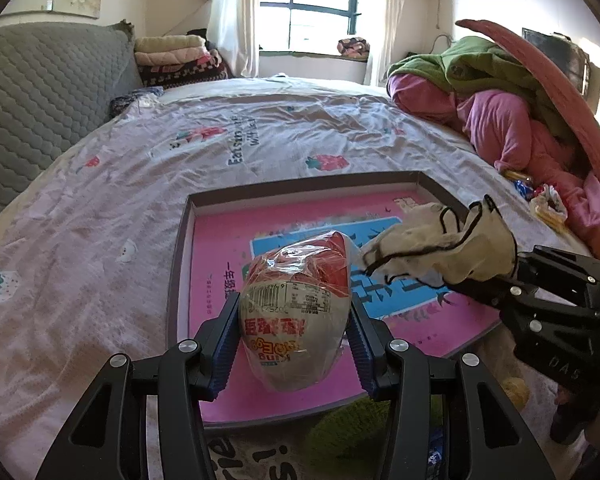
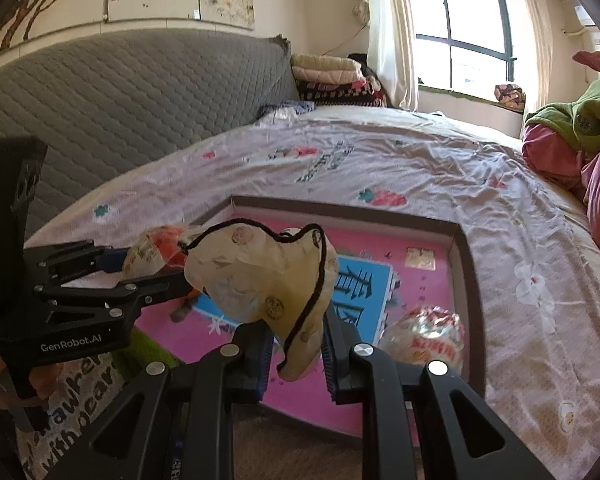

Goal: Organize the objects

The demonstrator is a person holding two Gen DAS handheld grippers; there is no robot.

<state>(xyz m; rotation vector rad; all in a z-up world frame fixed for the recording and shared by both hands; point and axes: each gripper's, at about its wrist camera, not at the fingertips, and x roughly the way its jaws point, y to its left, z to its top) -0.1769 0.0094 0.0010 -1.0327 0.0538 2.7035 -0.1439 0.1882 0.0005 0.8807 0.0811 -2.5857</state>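
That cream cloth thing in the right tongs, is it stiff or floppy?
Probably floppy: the pouch sags and bulges above the right tongs, and its black cord hangs loose. It likely weighs little, since a pinch at one end holds it over the box. Its folds look soft, so it should not slip easily.

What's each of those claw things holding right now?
Left gripper: closed on an egg-shaped snack in clear plastic wrap.
Right gripper: closed on a cream fabric pouch with black drawstring.
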